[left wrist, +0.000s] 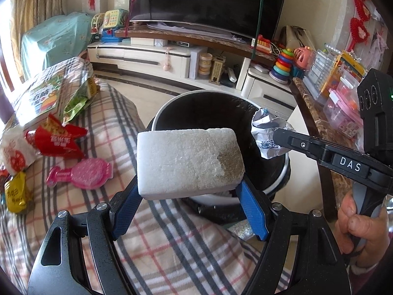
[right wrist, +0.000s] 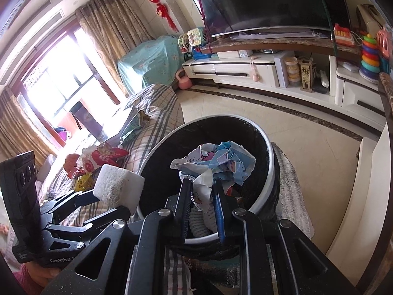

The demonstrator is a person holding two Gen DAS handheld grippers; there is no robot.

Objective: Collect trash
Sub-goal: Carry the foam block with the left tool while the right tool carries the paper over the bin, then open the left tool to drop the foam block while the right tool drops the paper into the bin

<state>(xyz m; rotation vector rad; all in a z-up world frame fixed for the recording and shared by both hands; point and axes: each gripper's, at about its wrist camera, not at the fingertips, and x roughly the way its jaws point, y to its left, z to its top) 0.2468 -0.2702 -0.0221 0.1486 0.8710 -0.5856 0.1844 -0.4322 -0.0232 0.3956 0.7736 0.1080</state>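
My left gripper (left wrist: 190,189) is shut on a white foam block (left wrist: 189,162) and holds it over the near rim of the black-lined trash bin (left wrist: 172,103). The block also shows in the right wrist view (right wrist: 118,186), left of the bin (right wrist: 269,162). My right gripper (right wrist: 201,189) is shut on a crumpled printed wrapper (right wrist: 216,162) and holds it above the bin's opening. In the left wrist view the right gripper (left wrist: 275,132) comes in from the right with the wrapper (left wrist: 266,132) at the bin's right rim.
A plaid-covered sofa (left wrist: 103,127) lies left of the bin, with red snack bags (left wrist: 57,137), a yellow packet (left wrist: 16,194), a pink comb (left wrist: 83,174) and a book (left wrist: 41,98). A TV stand (left wrist: 172,54) with toys stands behind. A marble-topped table (left wrist: 319,123) is on the right.
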